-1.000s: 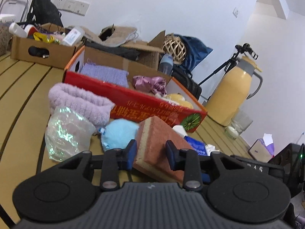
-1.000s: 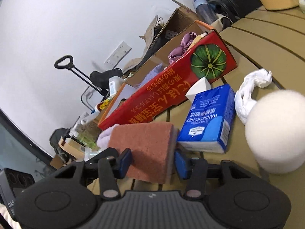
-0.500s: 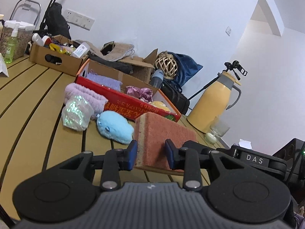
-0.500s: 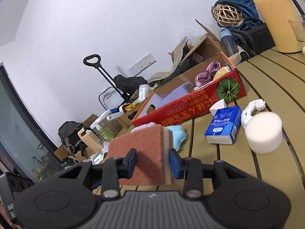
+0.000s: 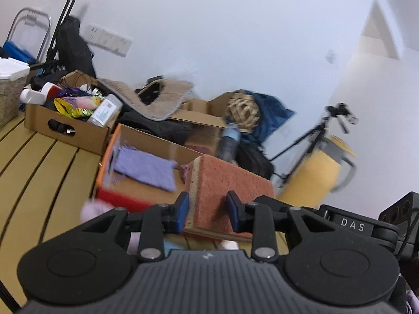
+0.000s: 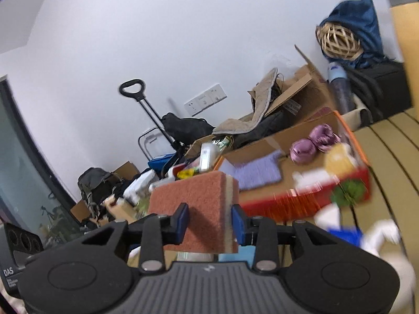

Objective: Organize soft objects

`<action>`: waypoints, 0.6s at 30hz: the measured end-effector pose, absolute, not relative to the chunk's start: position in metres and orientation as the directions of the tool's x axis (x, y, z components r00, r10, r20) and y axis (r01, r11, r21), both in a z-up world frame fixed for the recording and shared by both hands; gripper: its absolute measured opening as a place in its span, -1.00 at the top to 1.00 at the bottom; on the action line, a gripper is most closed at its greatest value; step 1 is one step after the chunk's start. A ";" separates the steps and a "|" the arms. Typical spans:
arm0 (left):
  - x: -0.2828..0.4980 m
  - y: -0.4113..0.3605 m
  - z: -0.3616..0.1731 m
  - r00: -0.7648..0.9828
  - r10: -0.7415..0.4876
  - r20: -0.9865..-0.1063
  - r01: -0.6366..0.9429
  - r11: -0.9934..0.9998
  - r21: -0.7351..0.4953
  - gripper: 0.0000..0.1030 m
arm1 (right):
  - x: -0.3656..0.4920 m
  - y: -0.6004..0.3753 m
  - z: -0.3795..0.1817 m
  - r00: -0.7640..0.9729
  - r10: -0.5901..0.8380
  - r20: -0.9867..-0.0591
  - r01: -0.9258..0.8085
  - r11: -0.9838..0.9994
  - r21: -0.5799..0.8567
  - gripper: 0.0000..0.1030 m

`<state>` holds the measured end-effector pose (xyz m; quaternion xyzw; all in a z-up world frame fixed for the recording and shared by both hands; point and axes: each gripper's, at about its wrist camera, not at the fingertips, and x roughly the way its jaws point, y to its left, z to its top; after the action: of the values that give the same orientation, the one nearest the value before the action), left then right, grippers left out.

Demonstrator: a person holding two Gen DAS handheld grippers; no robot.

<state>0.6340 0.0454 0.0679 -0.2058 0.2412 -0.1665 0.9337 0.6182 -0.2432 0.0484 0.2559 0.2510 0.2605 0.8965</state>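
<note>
Left gripper (image 5: 207, 210): blue pads pressed on one end of a sponge (image 5: 225, 187), terracotta scouring face up, yellow foam layer on the side. Right gripper (image 6: 209, 219): jaws just narrowed, now clamped on the opposite end of the same sponge (image 6: 199, 209). Sponge: held between both tools, clear of the slatted wooden table (image 5: 39, 183), in front of the red cardboard box (image 6: 301, 204). Box contents: lilac knitted cloth (image 5: 144, 167), pink satin scrunchies (image 6: 311, 142), a yellow soft item (image 6: 337, 159), blurred. Behind: brown carton of bottles (image 5: 68, 128); yellow thermos jug (image 5: 311, 175).
</note>
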 end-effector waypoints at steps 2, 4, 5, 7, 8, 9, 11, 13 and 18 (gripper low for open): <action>0.677 0.050 0.065 0.817 -0.381 -0.433 0.176 0.880 -0.441 0.39 | 0.661 -0.234 0.051 0.725 0.594 -0.349 -0.322 0.740 0.591 0.33; 0.710 0.055 0.053 0.799 -0.360 -0.482 0.147 0.894 -0.423 0.40 | 0.707 -0.224 0.045 0.697 0.599 -0.395 -0.284 0.735 0.615 0.32; 0.727 0.059 0.044 0.785 -0.351 -0.511 0.121 0.895 -0.429 0.40 | 0.726 -0.219 0.039 0.682 0.600 -0.418 -0.264 0.735 0.624 0.33; 0.752 0.062 0.028 0.753 -0.327 -0.571 0.081 0.907 -0.413 0.41 | 0.759 -0.210 0.025 0.655 0.595 -0.466 -0.224 0.742 0.632 0.33; 0.759 0.062 0.022 0.744 -0.314 -0.590 0.074 0.916 -0.395 0.40 | 0.773 -0.204 0.016 0.642 0.586 -0.494 -0.208 0.754 0.623 0.33; 0.764 0.062 0.016 0.733 -0.300 -0.610 0.074 0.927 -0.368 0.37 | 0.780 -0.199 0.009 0.634 0.580 -0.512 -0.204 0.764 0.613 0.33; 0.765 0.064 0.007 0.732 -0.282 -0.620 0.078 0.939 -0.335 0.22 | 0.794 -0.188 -0.006 0.613 0.566 -0.551 -0.193 0.784 0.591 0.35; 0.761 0.067 0.004 0.744 -0.270 -0.612 0.084 0.945 -0.315 0.21 | 0.802 -0.179 -0.016 0.593 0.548 -0.589 -0.190 0.807 0.560 0.38; 0.742 0.075 0.016 0.767 -0.252 -0.590 0.077 0.949 -0.305 0.14 | 0.807 -0.156 -0.034 0.528 0.540 -0.656 -0.236 0.835 0.497 0.34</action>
<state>0.7418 0.0752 0.0157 -0.1328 0.3297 -0.0883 0.9305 0.8067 -0.1561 -0.0338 0.1768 0.4298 0.2265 0.8560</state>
